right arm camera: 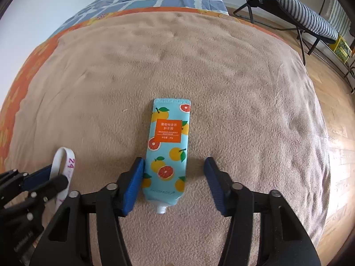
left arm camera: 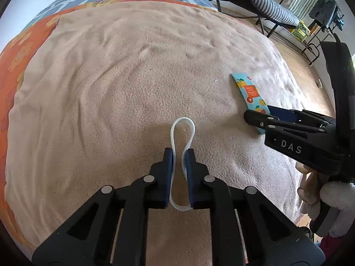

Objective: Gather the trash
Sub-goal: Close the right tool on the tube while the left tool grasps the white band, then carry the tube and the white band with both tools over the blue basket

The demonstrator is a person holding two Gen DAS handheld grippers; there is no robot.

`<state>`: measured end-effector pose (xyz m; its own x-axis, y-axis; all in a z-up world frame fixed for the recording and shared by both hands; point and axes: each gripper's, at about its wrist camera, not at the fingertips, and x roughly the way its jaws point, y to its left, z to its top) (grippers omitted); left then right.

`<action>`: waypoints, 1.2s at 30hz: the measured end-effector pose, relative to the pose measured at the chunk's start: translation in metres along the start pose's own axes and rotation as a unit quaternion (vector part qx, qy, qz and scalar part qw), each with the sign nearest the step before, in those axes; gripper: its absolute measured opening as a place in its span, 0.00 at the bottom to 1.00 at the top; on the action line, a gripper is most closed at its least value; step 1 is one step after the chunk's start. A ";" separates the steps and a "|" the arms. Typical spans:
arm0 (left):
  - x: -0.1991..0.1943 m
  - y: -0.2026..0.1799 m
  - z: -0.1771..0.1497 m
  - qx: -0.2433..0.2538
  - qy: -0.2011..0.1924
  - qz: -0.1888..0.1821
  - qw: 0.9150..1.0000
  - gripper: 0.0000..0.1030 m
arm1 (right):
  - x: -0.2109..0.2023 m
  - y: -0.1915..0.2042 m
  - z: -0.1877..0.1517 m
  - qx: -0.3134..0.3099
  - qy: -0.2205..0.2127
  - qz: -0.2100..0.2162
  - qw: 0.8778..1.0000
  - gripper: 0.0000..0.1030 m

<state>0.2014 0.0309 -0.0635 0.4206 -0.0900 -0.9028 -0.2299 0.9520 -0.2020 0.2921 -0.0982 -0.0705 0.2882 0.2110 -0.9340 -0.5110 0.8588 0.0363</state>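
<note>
Your left gripper (left arm camera: pixel 179 153) pinches a looped band (left arm camera: pixel 182 130) on the blanket (left arm camera: pixel 111 77); your right gripper (right arm camera: pixel 174 161) straddles the tube (right arm camera: pixel 167 148) lying further right

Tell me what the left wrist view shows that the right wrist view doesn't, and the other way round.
Only the left wrist view: the left gripper seen head-on, its pads pinching the white loop into an hourglass, and the hand gripping the right gripper's handle.

Only the right wrist view: the fruit-print tube whole, capless neck toward the camera, lying between the open jaws of the right gripper; the left pad touches it, the other stands clear. Also pink digits on the loop.

Both: loop, tube, both grippers, beige blanket, striped chair.
</note>
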 end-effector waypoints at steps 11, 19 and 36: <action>-0.017 -0.006 0.002 -0.002 -0.019 -0.021 1.000 0.07 | -0.014 -0.014 -0.011 0.027 -0.014 0.034 0.999 0.32; -0.041 0.001 -0.003 -0.008 -0.035 -0.033 0.999 0.07 | -0.042 -0.015 -0.021 0.021 -0.038 0.050 0.998 0.32; -0.104 -0.025 -0.048 0.045 -0.079 -0.038 0.995 0.07 | -0.111 0.013 -0.092 -0.015 -0.079 0.089 0.993 0.32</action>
<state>0.1211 0.0020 0.0173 0.5682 -0.1228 -0.8137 -0.1151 0.9672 -0.2263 0.1791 -0.1534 0.0004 0.3125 0.4308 -0.8466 -0.5889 0.7872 0.1832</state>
